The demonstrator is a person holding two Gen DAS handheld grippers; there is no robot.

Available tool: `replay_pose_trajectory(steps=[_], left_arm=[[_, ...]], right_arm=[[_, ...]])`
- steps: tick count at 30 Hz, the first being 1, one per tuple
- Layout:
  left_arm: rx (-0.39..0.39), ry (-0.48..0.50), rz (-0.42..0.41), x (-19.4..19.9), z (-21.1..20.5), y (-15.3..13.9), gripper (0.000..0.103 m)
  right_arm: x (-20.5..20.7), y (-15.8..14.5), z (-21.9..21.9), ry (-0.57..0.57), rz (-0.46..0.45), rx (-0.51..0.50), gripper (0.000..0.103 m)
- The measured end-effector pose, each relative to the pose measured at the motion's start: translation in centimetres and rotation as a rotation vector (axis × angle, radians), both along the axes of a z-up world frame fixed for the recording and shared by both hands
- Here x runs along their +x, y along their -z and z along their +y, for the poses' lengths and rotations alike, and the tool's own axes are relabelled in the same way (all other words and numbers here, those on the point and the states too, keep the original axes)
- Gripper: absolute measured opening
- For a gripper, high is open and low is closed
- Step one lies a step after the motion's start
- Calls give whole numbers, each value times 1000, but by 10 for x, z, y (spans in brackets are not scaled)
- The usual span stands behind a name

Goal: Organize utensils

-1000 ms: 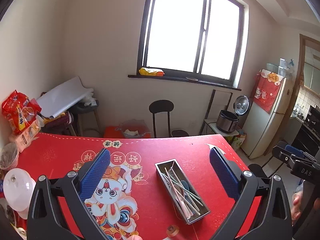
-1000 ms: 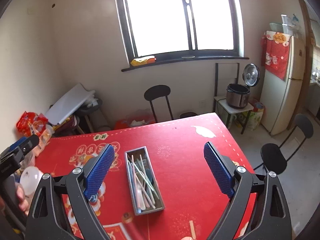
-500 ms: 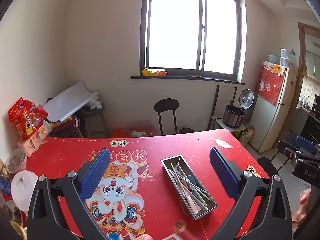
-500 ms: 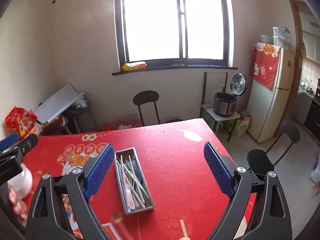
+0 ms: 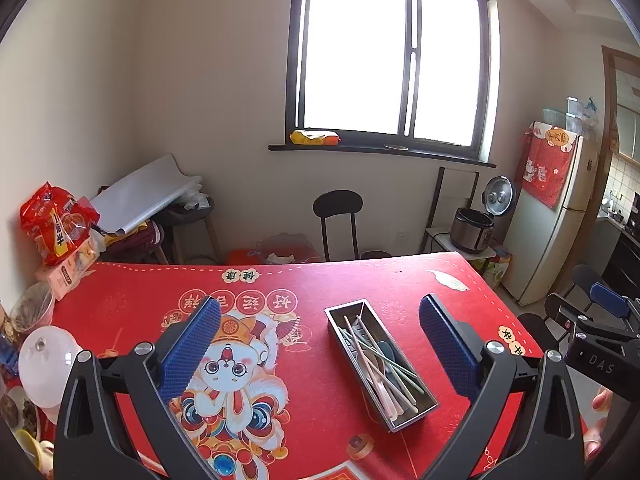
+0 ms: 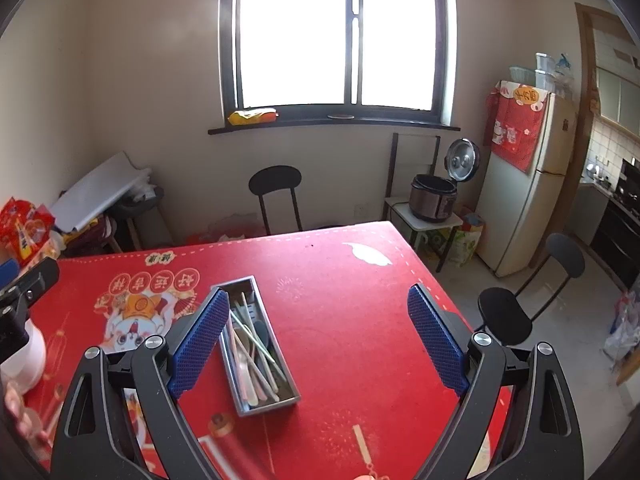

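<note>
A steel rectangular tray [image 5: 408,408] lies on the red tablecloth [image 5: 360,284] and holds several chopsticks and spoons [image 5: 380,360] in pink, green and grey. It also shows in the right wrist view [image 6: 234,376], with the utensils [image 6: 252,348] inside. My left gripper [image 5: 320,344] is open and empty, held above the table, with the tray between and below its fingers. My right gripper [image 6: 318,340] is open and empty, with the tray under its left finger [image 6: 200,336].
A white lidded pot [image 5: 44,360], snack packets [image 5: 56,228] and bowls crowd the table's left edge. A black chair [image 5: 338,216] stands behind the table. A rice cooker [image 6: 434,196], a fridge [image 6: 524,184] and another black chair [image 6: 528,300] stand to the right.
Both grippers have risen and tilted a little, so the tray sits lower and closer in both views. Both stay open and empty.
</note>
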State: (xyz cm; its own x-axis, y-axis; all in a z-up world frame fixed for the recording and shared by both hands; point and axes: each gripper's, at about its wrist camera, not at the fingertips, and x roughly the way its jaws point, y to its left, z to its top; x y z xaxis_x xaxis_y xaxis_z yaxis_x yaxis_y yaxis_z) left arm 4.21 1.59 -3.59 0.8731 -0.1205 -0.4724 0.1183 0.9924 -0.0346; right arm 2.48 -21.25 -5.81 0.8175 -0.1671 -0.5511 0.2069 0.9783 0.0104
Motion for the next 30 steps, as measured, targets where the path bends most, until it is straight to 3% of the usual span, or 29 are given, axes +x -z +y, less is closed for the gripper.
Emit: replay_pose_trajectory(steps=[30], left_arm=[[22, -16, 32, 8, -1, 7, 97]], right_arm=[[3, 1, -1, 44, 6, -17, 88]])
